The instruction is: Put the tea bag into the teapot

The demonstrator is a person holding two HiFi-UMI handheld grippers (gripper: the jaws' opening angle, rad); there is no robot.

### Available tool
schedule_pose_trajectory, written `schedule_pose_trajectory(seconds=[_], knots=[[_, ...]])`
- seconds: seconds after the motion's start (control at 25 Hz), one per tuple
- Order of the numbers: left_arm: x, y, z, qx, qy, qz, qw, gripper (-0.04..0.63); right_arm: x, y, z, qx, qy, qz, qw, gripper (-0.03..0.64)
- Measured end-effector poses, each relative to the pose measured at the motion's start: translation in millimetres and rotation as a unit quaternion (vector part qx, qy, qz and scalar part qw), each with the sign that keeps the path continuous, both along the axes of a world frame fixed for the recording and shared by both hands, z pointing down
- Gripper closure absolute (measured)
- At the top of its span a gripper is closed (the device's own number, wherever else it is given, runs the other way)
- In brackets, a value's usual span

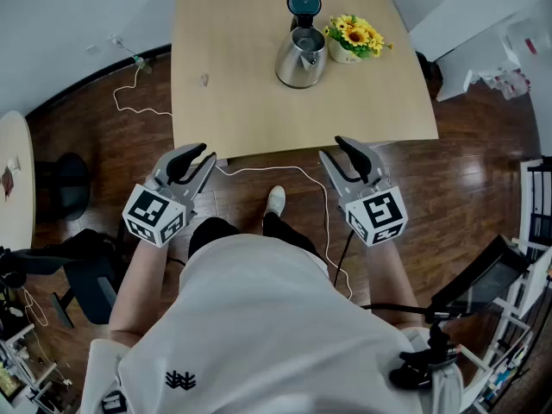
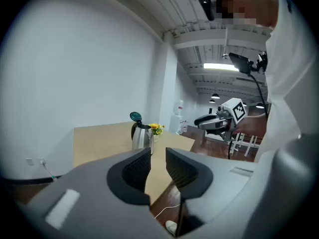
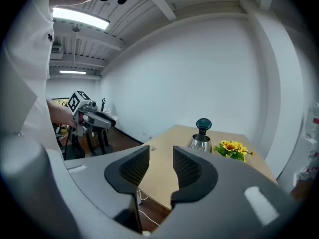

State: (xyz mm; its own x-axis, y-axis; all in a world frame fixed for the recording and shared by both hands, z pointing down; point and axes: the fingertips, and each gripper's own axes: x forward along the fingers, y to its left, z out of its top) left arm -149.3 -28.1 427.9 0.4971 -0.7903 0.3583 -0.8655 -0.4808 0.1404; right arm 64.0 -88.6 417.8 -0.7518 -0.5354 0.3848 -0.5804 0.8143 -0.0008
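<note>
A steel teapot [image 1: 300,56] stands at the far middle of the wooden table [image 1: 233,119], its dark lid [image 1: 304,2] tipped up. It also shows in the left gripper view as the teapot [image 2: 141,136] and in the right gripper view as the teapot [image 3: 200,141]. A small pale thing [image 1: 204,80], too small to tell whether it is the tea bag, lies on the table's left part. My left gripper [image 1: 205,153] and right gripper [image 1: 332,147] hover in front of the table's near edge. Both are open, with nothing between their jaws.
A pot of sunflowers [image 1: 354,38] stands right beside the teapot. A white cable [image 1: 285,172] trails over the wooden floor under the table edge. A dark chair [image 1: 65,184] and a round table [image 1: 15,171] are at the left, white furniture [image 1: 483,54] at the right.
</note>
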Motion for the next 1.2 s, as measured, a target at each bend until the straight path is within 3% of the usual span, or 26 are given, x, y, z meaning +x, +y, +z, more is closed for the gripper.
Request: schedule_pose_trajectory(seconds=[0.2, 0.4, 0.6, 0.92, 1.12, 1.2], knots=[[-26, -77, 48, -0.022, -0.018, -0.018, 0.9994, 0.521, 6, -50, 18, -0.013, 0.013, 0.015, 1.0, 0.471], [-77, -141, 111, -0.06, -0.047, -0.043, 0.9962, 0.48, 1, -75, 24, -0.021, 0.02, 0.047, 0.998, 0.471], [-118, -191, 177, -0.128, -0.076, -0.054, 0.9873, 0.469, -4, -82, 26, -0.032, 0.024, 0.083, 0.996, 0.472], [-155, -236, 255, -0.225, -0.111, -0.064, 0.9658, 0.451, -10, -95, 39, -0.053, 0.041, 0.114, 0.991, 0.474], [-161, -249, 282, -0.25, -0.104, -0.071, 0.9602, 0.453, -8, -101, 47, -0.065, 0.05, 0.131, 0.988, 0.474], [-161, -252, 284, -0.249, -0.115, -0.065, 0.9594, 0.483, -6, -103, 48, -0.066, 0.05, 0.138, 0.987, 0.477]])
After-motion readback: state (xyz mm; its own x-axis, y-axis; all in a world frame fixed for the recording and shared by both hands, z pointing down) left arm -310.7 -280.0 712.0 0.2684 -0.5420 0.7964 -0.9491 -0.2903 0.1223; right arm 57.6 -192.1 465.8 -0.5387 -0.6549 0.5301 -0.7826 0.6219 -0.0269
